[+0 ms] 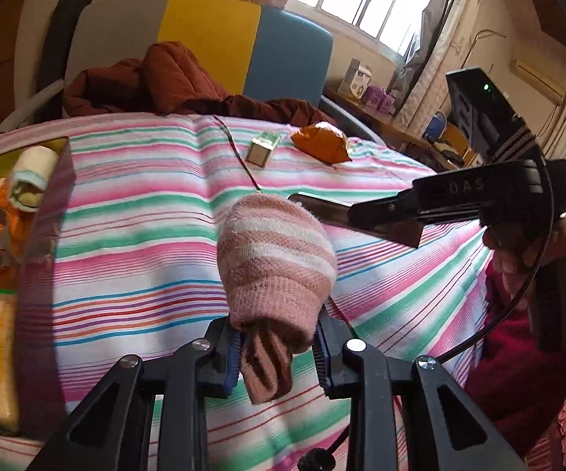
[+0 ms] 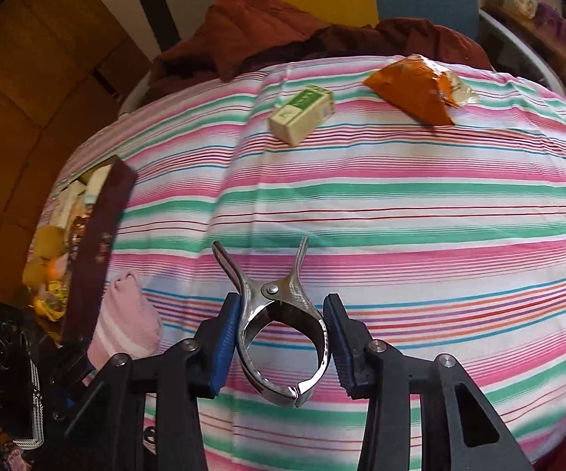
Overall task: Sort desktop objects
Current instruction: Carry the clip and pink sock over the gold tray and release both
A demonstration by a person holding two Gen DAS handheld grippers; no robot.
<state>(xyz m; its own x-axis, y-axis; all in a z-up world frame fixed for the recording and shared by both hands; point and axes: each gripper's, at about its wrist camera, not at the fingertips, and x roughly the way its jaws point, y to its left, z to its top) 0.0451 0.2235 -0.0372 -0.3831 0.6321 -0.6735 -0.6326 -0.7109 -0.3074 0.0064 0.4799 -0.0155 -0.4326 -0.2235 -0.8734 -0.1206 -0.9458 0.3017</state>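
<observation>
Both grippers are full: our left gripper squeezes the pink sock, our right gripper pinches the metal clip. We should carry them slowly left, over the box, then let go.

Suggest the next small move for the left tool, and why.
Probably carry the rolled pink sock leftward to the open box at the table's left edge. The left tool is shut on the sock, lifted off the striped cloth, and the box already holds sorted items.
</observation>
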